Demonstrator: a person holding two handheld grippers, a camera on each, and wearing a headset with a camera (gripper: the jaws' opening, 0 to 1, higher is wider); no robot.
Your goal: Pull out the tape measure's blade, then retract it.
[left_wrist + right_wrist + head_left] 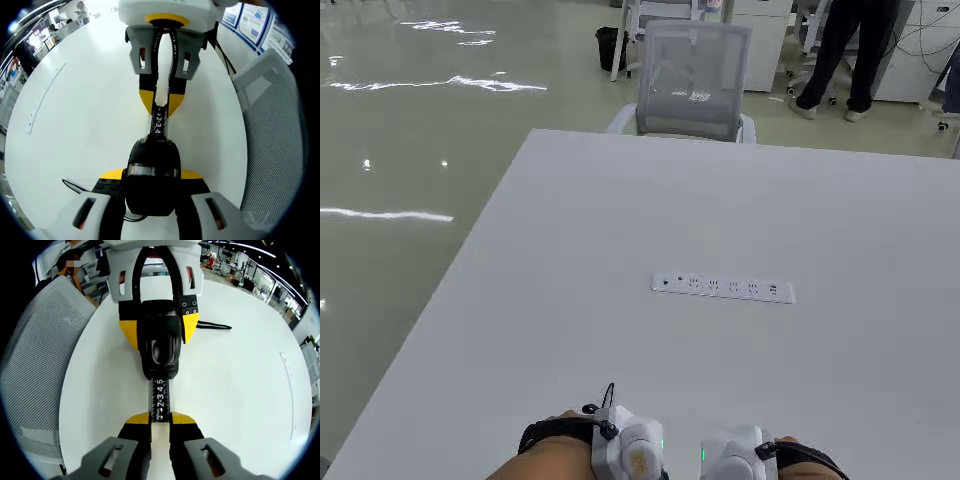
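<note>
The left hand-held gripper (152, 175) clamps the tape measure (151, 155) by its hard black case, at the bottom centre of its view. The right hand-held gripper (160, 418) pinches the short-drawn blade (160, 395) near its tip. Thin, slick and springy, the blade likely wants a firm pinch over the counter (620, 220).

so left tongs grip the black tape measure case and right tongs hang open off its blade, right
No: the right tongs are shut on the numbered blade, as the right gripper view shows. The left tongs do grip the black tape measure case.
</note>
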